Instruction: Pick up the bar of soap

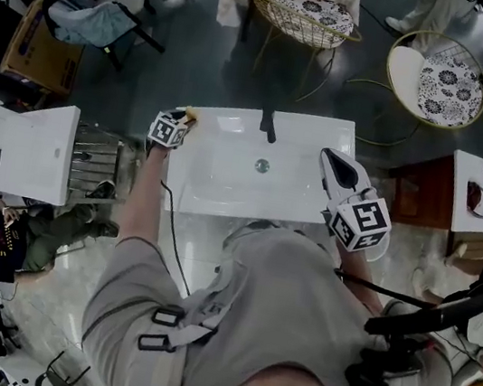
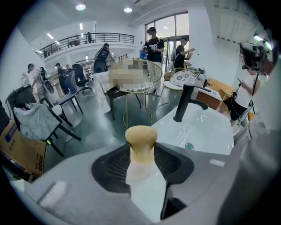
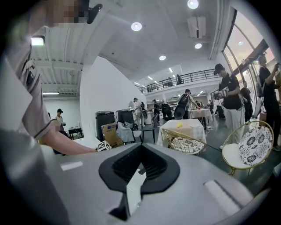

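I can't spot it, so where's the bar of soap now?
The bar of soap is clamped in the left gripper, at the sink's far left corner in the head view, left of the faucet.

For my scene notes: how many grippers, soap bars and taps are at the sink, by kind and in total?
Grippers: 2 (left gripper, right gripper)
Soap: 1
Tap: 1
Total: 4

The left claw (image 2: pixel 141 154) is closed on a tan bar of soap (image 2: pixel 141 136), pinched at its tips; beyond lies a white sink (image 2: pixel 215 132) with a black tap (image 2: pixel 186 102) and a round drain (image 2: pixel 189 146); a gold wire chair (image 2: pixel 145 88) stands farther off.
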A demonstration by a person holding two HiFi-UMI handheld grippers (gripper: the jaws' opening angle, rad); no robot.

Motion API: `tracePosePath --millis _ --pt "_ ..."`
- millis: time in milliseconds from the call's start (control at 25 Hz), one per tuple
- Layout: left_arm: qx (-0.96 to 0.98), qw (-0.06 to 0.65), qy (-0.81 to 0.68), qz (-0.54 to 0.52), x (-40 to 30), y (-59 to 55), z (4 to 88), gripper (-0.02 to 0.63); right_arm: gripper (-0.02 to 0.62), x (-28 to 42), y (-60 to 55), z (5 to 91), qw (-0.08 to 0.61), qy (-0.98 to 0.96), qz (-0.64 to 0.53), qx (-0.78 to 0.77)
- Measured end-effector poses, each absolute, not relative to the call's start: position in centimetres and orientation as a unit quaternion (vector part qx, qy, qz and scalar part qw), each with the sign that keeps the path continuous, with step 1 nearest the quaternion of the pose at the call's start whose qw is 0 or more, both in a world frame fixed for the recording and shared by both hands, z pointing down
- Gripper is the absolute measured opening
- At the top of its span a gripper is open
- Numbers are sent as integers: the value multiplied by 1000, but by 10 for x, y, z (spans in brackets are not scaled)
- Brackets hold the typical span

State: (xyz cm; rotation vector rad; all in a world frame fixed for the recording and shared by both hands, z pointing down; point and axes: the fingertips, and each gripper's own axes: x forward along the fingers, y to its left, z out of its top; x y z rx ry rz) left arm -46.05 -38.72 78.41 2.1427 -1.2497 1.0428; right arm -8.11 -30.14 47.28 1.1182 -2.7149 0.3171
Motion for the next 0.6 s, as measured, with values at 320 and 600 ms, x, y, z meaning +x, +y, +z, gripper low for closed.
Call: tracePosePath --millis 320,600 --pt "739 185 -487 427 -470 -381 804 -2 3 -91 -287 478 104 -925 107 350" --pt "709 211 -505 445 -477 -422 819 84 3 -79 -286 486 114 -917 112 366"
